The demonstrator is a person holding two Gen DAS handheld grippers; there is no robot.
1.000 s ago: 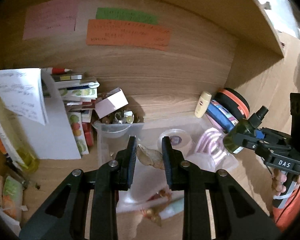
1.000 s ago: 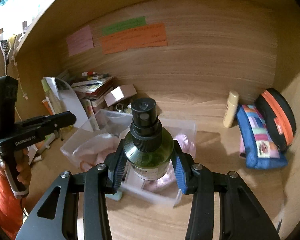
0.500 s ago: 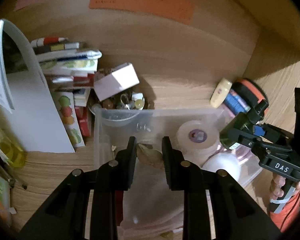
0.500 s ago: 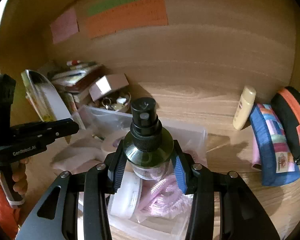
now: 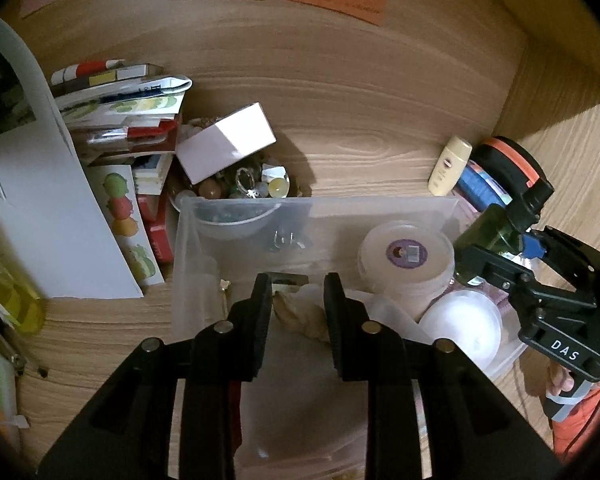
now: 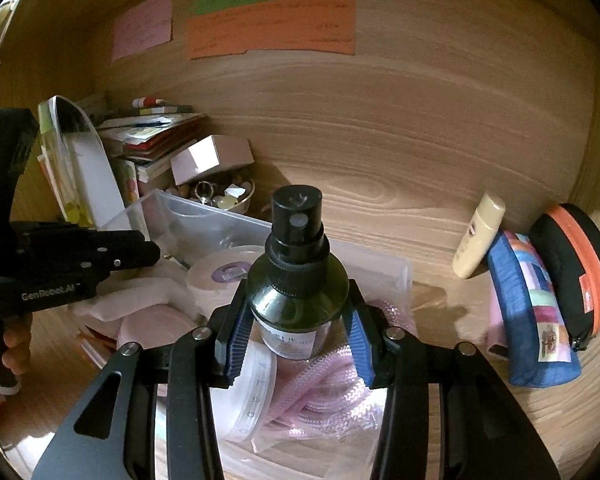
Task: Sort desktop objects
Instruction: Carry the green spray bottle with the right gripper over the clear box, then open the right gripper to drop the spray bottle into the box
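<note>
A clear plastic bin [image 5: 340,202] stands on the wooden desk, holding a round white tub [image 5: 406,252], a white lid and pink cord [image 6: 324,384]. My left gripper [image 5: 296,300] points down into the bin with its jaws opening. A tan seashell [image 5: 300,316] lies between them, against the right pad, with a slim gap on its left. My right gripper [image 6: 296,320] is shut on a dark green spray bottle [image 6: 296,288] with a black pump top, held upright over the bin's right end. From the left wrist, that bottle [image 5: 492,228] shows at the right.
Behind the bin sit a bowl of trinkets [image 5: 240,192] with a pink box [image 5: 224,144] on it. A stack of books [image 5: 120,100] and white sheets are on the left. A cream tube [image 6: 478,236], a blue pouch [image 6: 528,312] and a black-orange case [image 6: 576,264] lean at the right wall.
Both grippers came down and forward over the bin. The shell now sits lower between the left jaws, which have parted slightly. The right grip on the bottle is unchanged.
</note>
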